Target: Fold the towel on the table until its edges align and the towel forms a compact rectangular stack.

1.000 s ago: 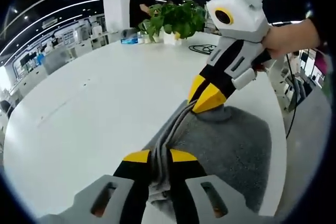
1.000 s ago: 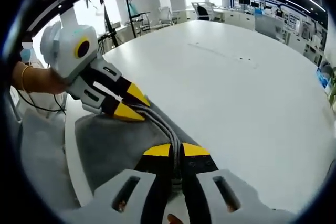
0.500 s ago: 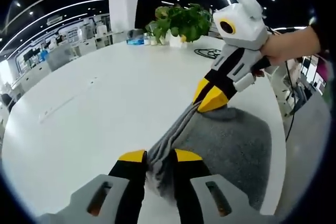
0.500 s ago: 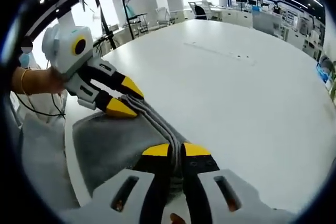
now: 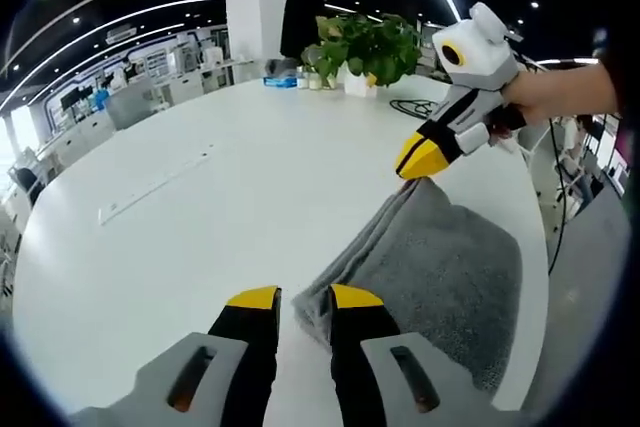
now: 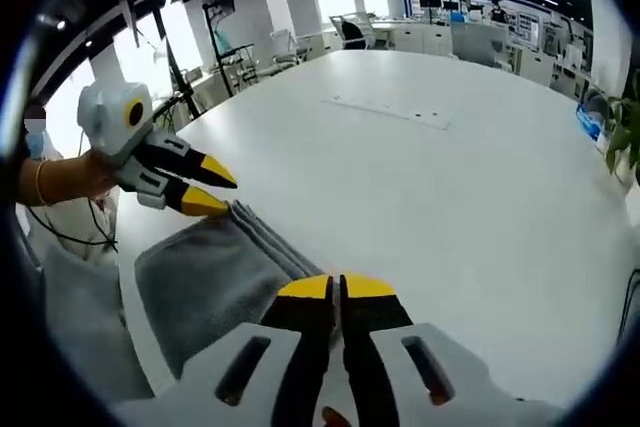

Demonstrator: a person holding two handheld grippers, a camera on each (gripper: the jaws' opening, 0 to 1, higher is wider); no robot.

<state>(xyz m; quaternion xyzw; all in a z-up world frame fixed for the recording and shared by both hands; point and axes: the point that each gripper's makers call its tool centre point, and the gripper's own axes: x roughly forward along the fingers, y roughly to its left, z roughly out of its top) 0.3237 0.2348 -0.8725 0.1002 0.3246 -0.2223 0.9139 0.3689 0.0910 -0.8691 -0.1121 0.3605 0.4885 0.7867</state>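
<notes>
A grey towel (image 5: pixel 440 257) lies folded on the white table (image 5: pixel 200 177), near its right-hand edge, with its layered fold running along the left side. My left gripper (image 5: pixel 304 297) is open, and the towel's near corner lies just ahead of the gap between its jaws. My right gripper (image 5: pixel 420 157) hovers just above the far corner with its yellow tips together and nothing in them. In the right gripper view the towel (image 6: pixel 210 277) lies left of my shut right gripper (image 6: pixel 335 287). At its far corner, the left gripper (image 6: pixel 210 189) has its tips spread.
A potted plant (image 5: pixel 365 42) and small bottles stand at the table's far end, with a person (image 5: pixel 305 12) by a white pillar behind. A dark logo (image 5: pixel 430 107) marks the tabletop. A cable (image 5: pixel 555 207) hangs beyond the table's right edge. The wide tabletop (image 6: pixel 450 177) stretches away past the towel.
Both grippers have let go of the towel's folded edge and drawn back. The left jaws have opened. The towel now rests flat instead of being stretched between them.
</notes>
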